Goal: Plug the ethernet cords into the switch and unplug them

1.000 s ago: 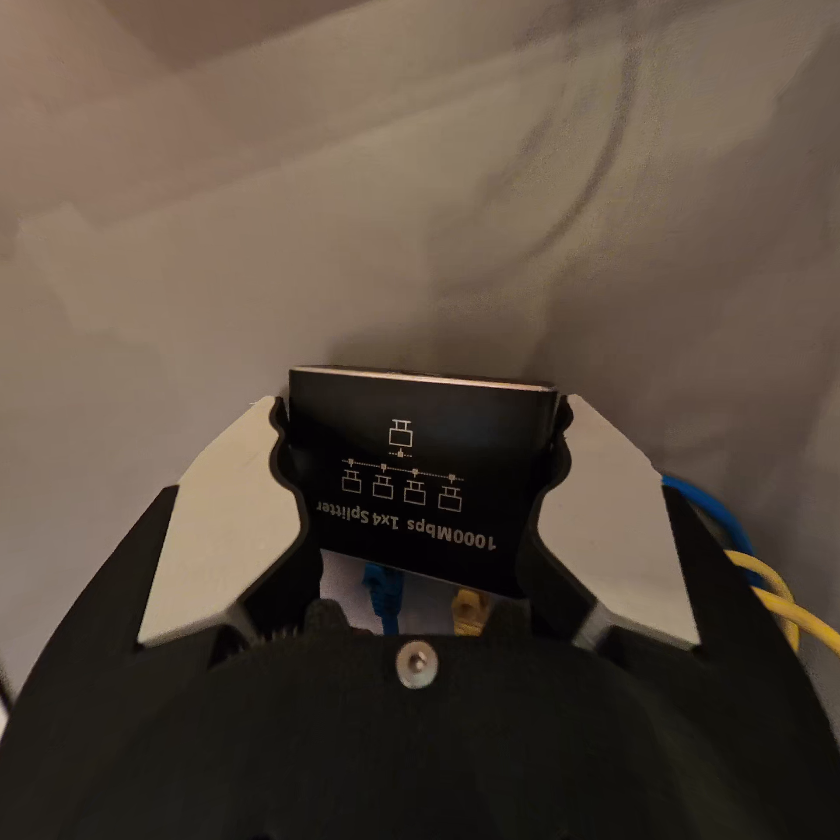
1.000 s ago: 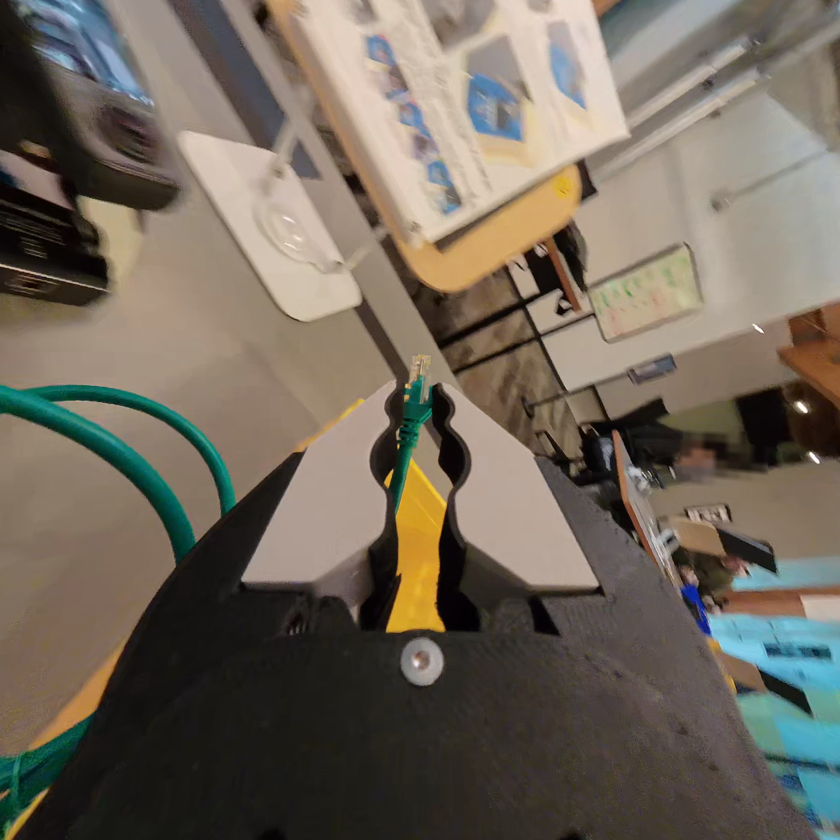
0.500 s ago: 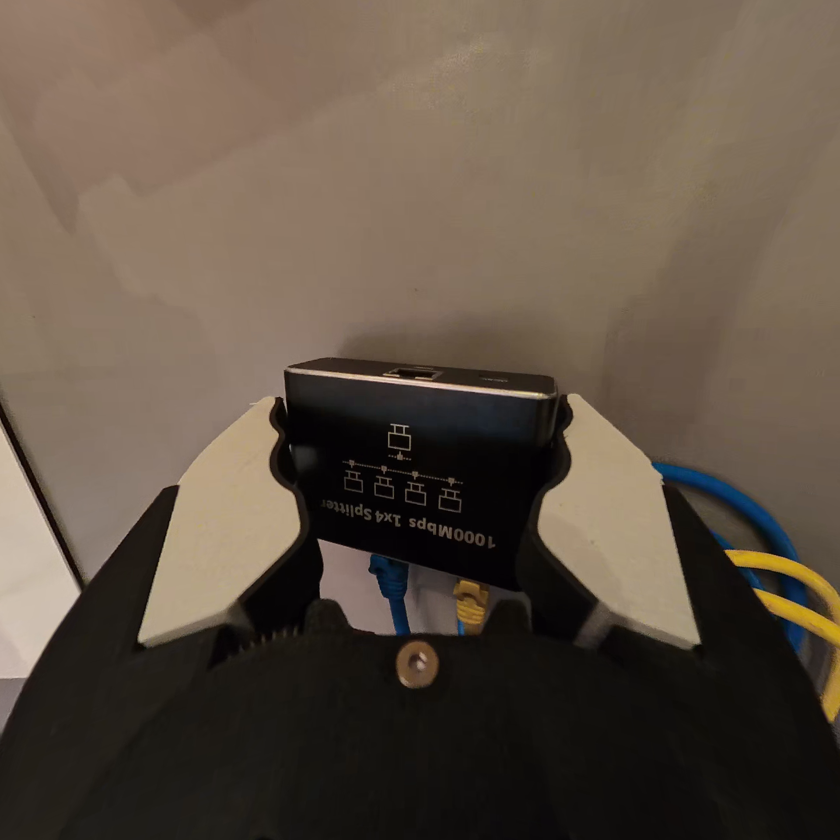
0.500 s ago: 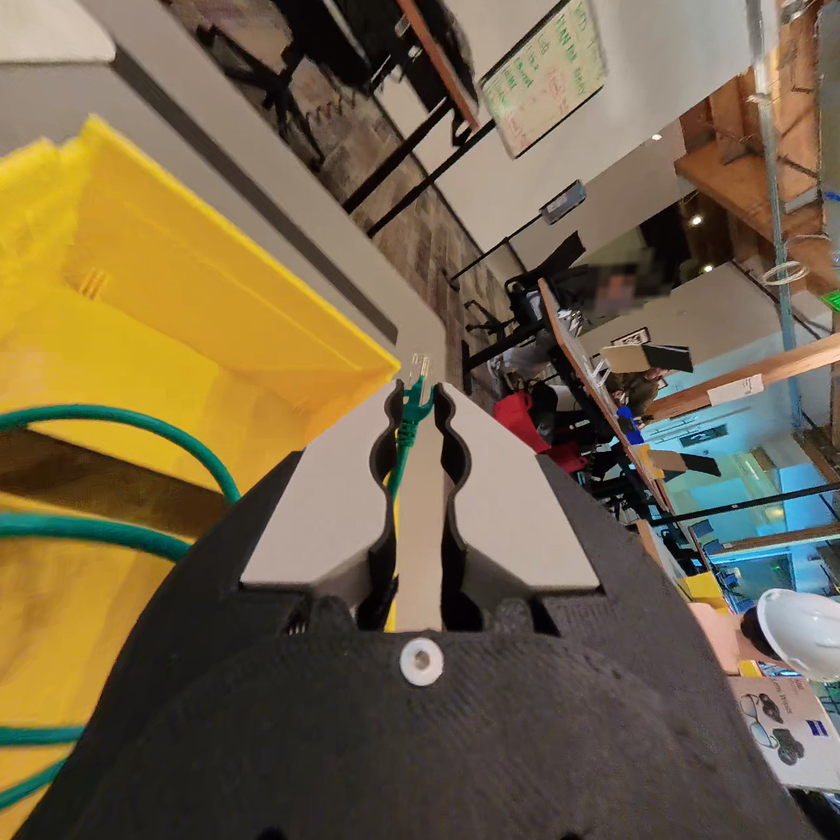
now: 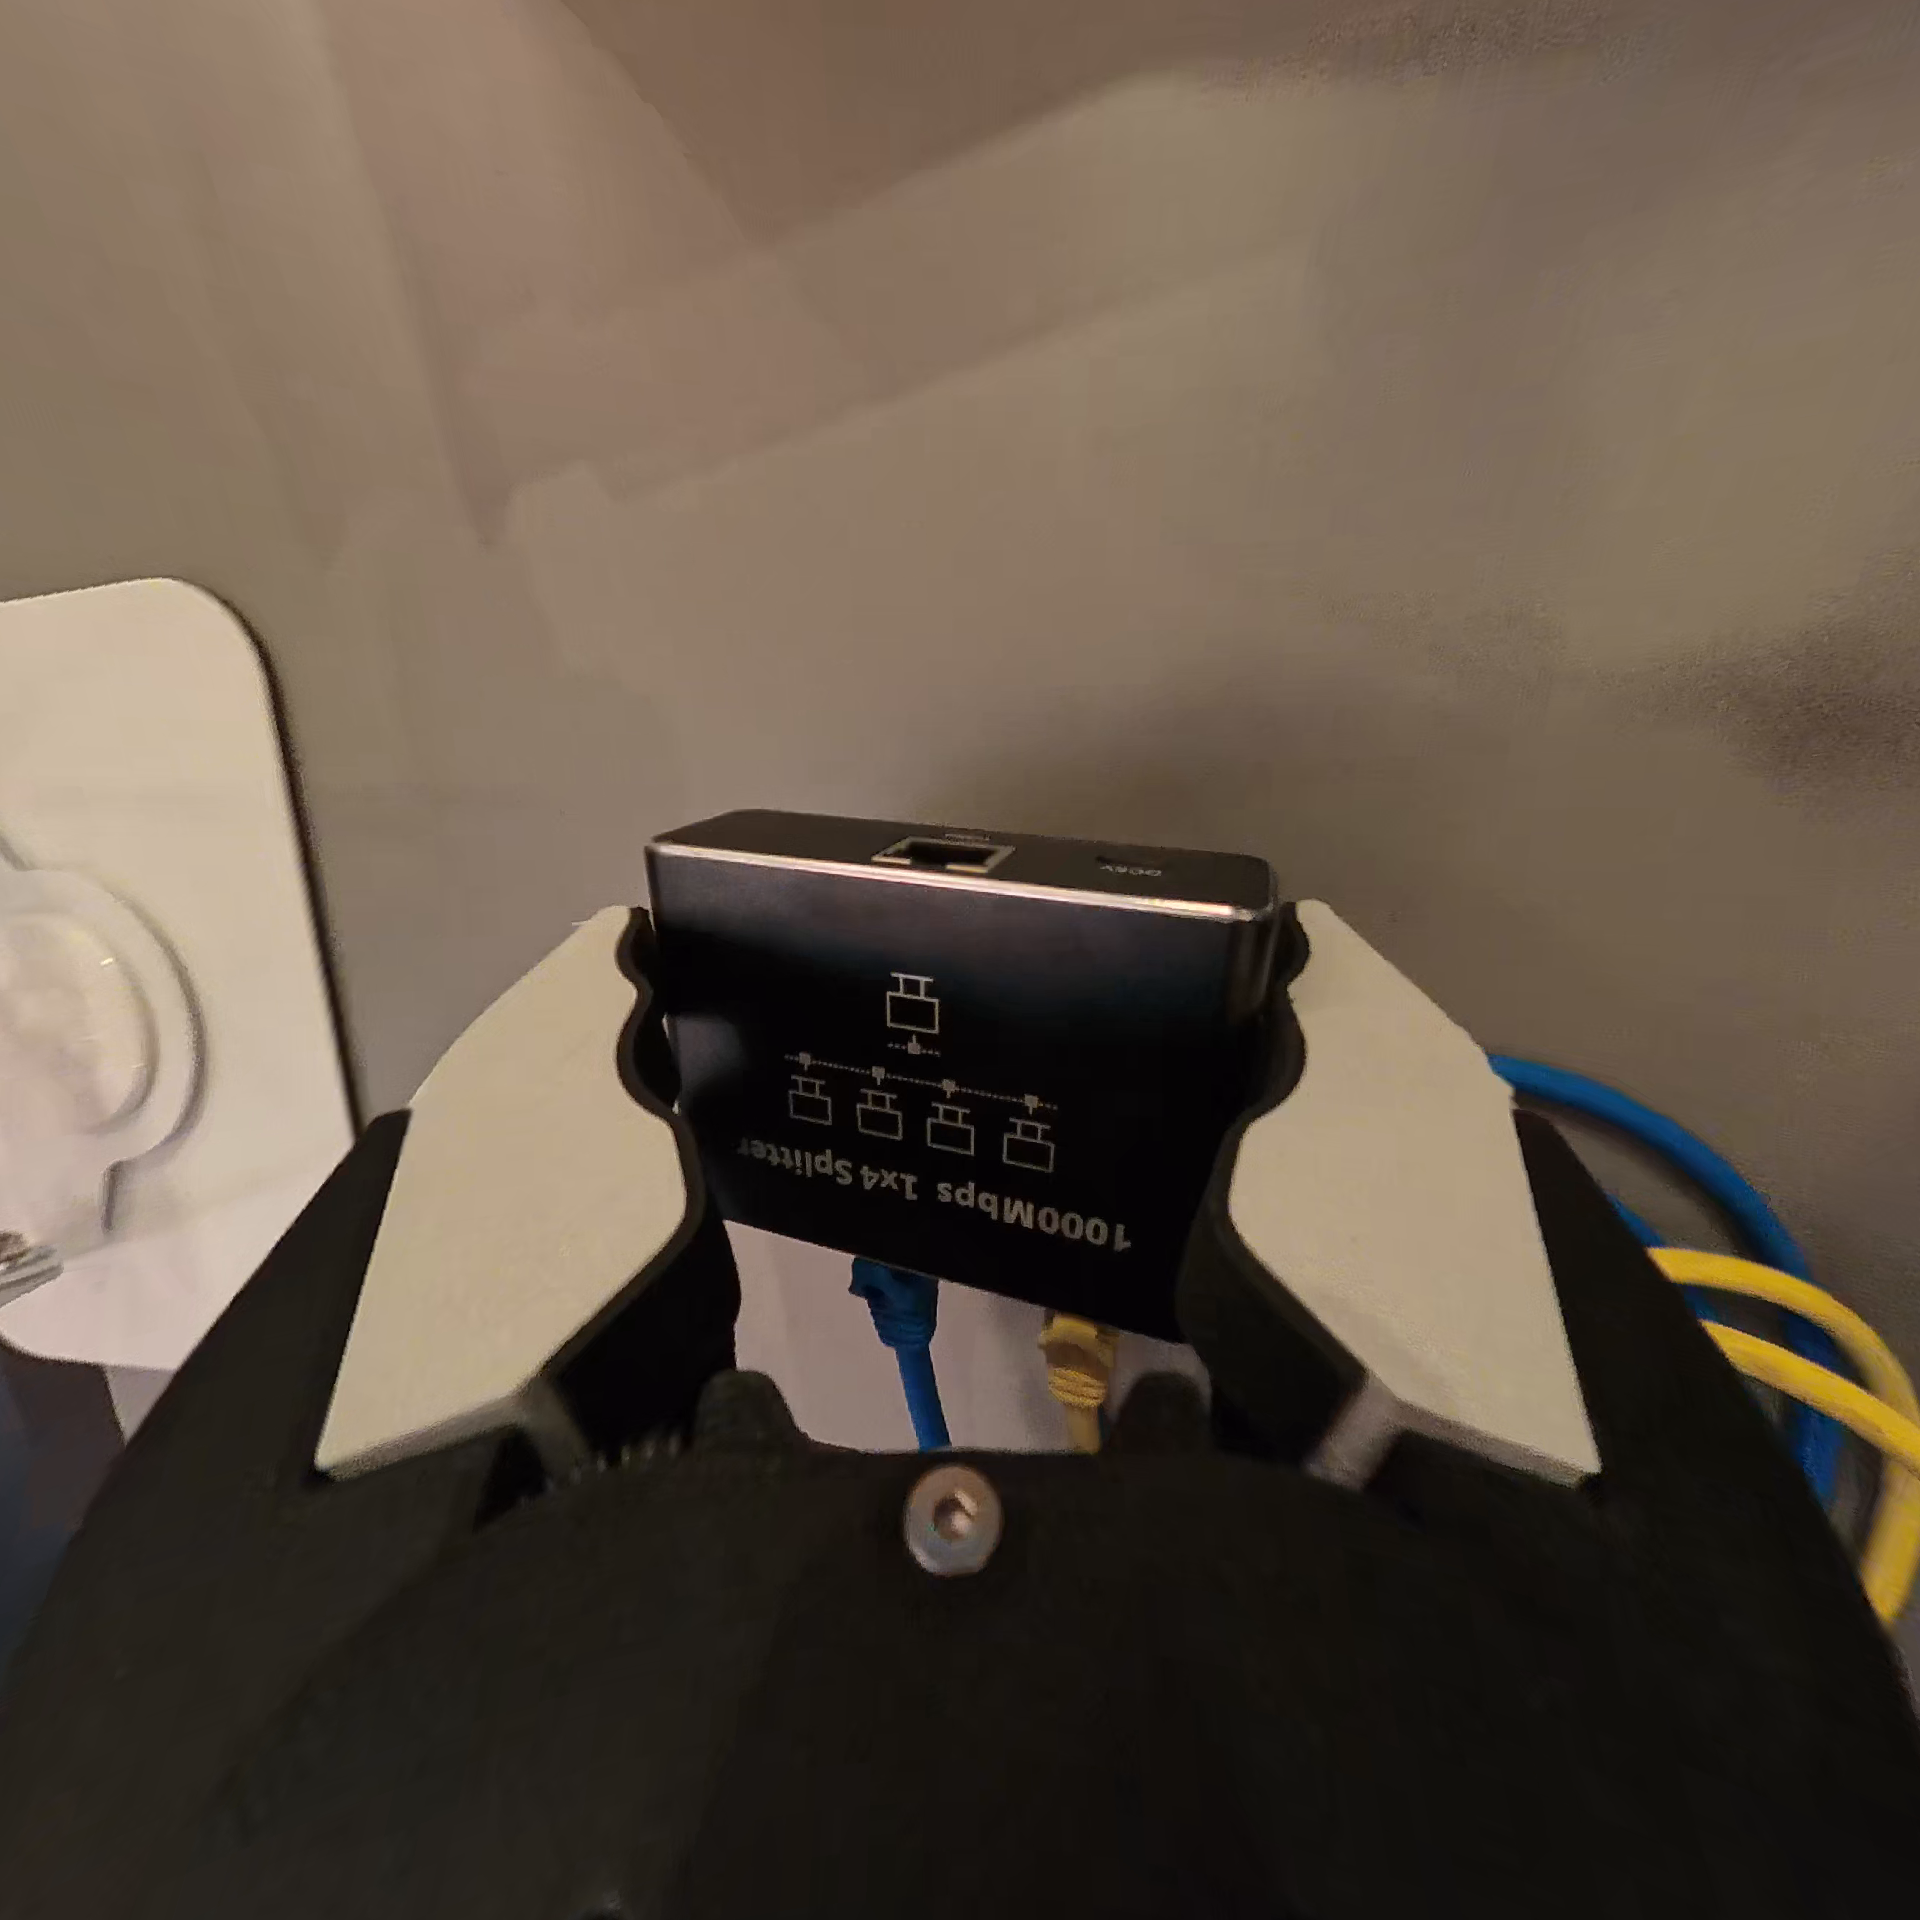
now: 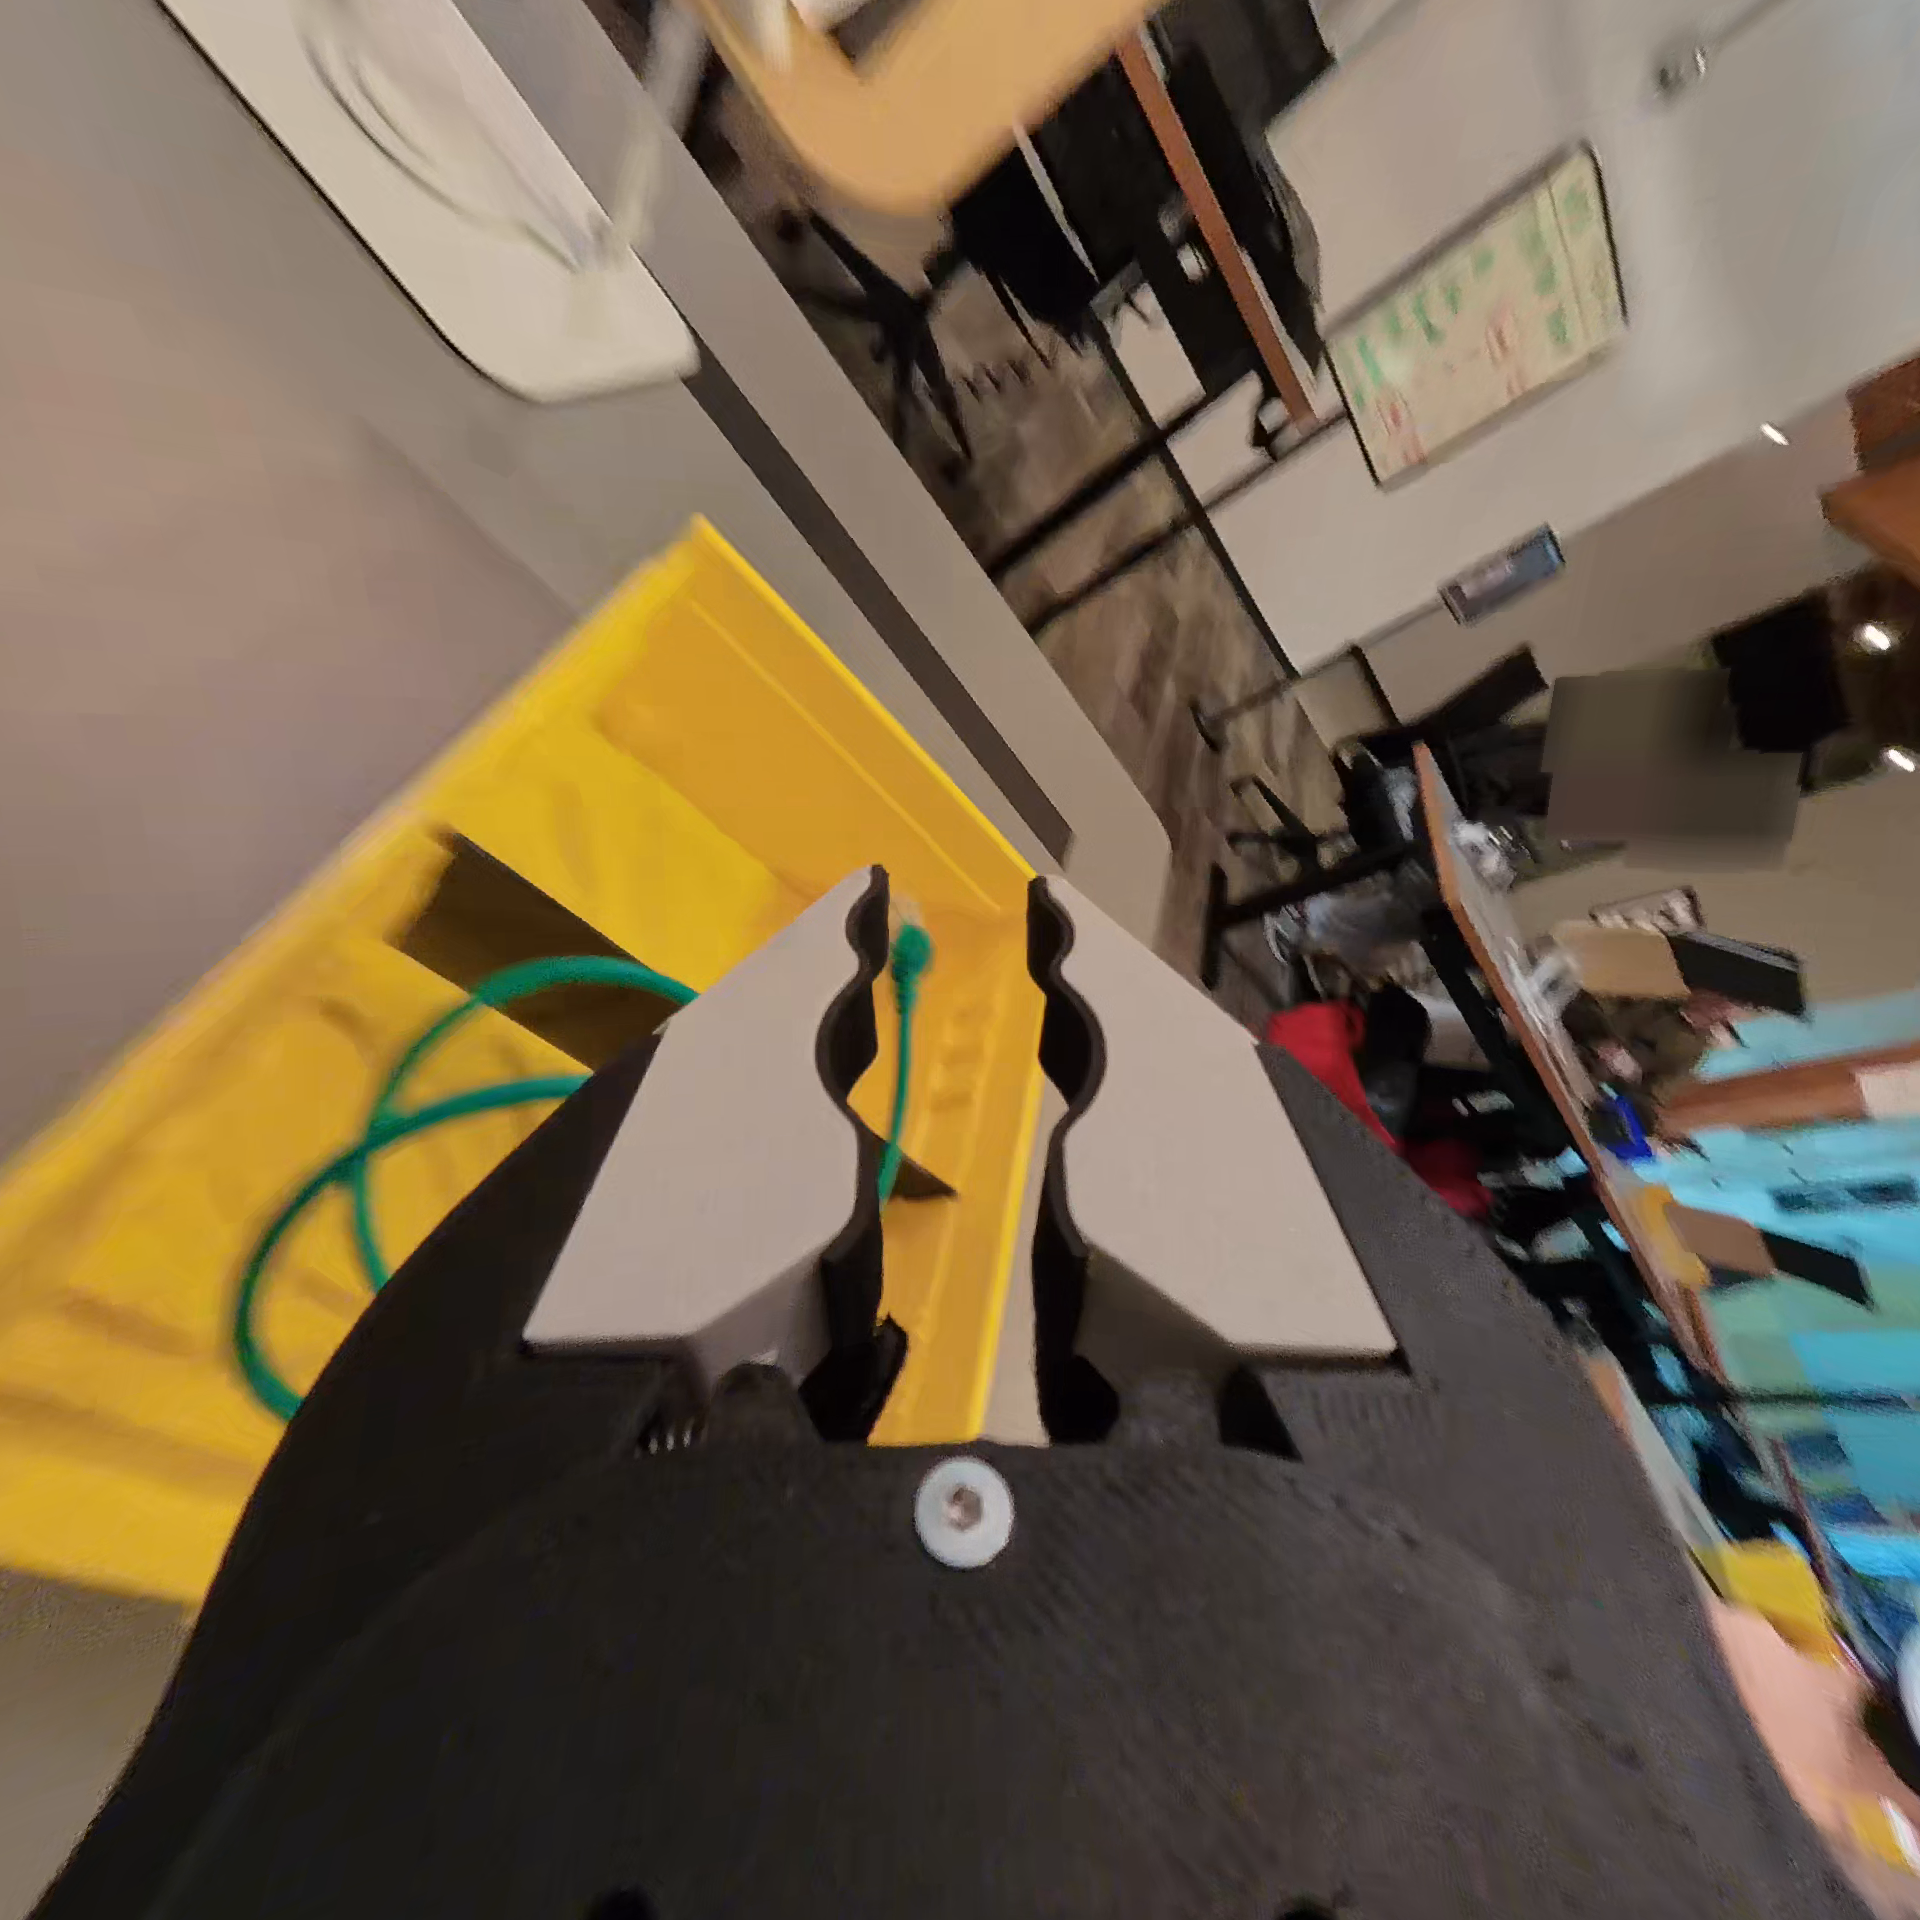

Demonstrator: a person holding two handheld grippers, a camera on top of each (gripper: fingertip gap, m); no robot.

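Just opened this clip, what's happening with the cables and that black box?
The left gripper is clamped on the black switch, held above the grey table, with a blue cord and a yellow cord plugged into its near side. The right gripper is open over a yellow bin; the green cord lies loose between its fingers, unplugged.

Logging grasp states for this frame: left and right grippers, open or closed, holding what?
Left gripper: closed on the black switch.
Right gripper: open, holding nothing; the green ethernet cord hangs loose between its fingers.
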